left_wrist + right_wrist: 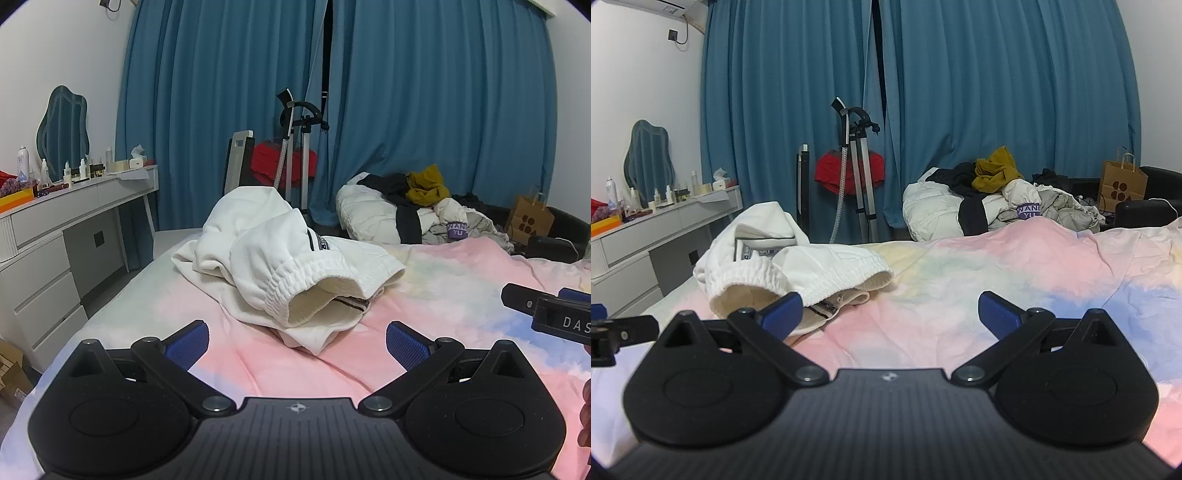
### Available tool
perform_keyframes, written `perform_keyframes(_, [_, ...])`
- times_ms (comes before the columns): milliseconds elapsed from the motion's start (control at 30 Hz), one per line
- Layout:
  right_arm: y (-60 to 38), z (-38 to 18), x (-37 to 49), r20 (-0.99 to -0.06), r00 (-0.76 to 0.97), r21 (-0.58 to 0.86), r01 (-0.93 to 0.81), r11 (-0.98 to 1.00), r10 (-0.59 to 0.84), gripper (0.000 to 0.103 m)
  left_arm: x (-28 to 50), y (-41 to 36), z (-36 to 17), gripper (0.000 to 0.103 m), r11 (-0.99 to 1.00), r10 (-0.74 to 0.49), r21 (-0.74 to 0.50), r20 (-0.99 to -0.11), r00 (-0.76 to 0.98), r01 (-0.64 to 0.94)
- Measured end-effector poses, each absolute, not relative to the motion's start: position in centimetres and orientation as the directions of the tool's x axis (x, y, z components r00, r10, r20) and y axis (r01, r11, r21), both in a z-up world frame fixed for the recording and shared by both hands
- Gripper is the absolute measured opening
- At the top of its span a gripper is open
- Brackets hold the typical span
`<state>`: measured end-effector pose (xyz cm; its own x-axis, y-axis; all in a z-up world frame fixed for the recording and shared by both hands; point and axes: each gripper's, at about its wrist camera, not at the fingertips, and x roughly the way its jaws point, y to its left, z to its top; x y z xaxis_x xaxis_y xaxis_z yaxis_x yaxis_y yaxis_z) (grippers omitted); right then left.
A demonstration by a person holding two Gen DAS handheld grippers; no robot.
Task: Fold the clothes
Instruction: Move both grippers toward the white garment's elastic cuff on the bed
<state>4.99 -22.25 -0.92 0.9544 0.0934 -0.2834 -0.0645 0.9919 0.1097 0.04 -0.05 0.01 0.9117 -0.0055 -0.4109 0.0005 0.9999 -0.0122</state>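
A crumpled white pair of sweatpants (280, 258) with an elastic waistband lies bunched on the pastel pink bedsheet (443, 295); it also shows in the right wrist view (783, 266). My left gripper (297, 341) is open and empty, just short of the garment's near edge. My right gripper (890, 314) is open and empty, to the right of the garment, its left finger (783, 314) in front of the waistband. The right gripper's side shows in the left wrist view (546, 310). The left gripper's tip shows at the right wrist view's left edge (613, 328).
A pile of other clothes (413, 206) lies at the bed's far end. A white dresser (55, 236) with bottles stands left of the bed. A garment steamer (291, 147) and blue curtains stand behind. A paper bag (532, 218) sits at far right.
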Motion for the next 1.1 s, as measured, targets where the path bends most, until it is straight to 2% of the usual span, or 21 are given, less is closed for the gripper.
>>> perform_keyframes(800, [-22.15,-1.0,5.19,-0.283,0.954,0.115,-0.068,0.991,0.099,0.103,-0.07,-0.53,0.04,0.103,1.0,0.006,0.017,-0.409,0.912,0.001])
perform_keyframes(1100, [-22.31,-0.96,4.89,-0.259,0.961,0.126,-0.069,0.99,0.1,0.103,0.73,-0.88,-0.44,0.103,0.998,0.031,0.065,-0.412,0.911,-0.005])
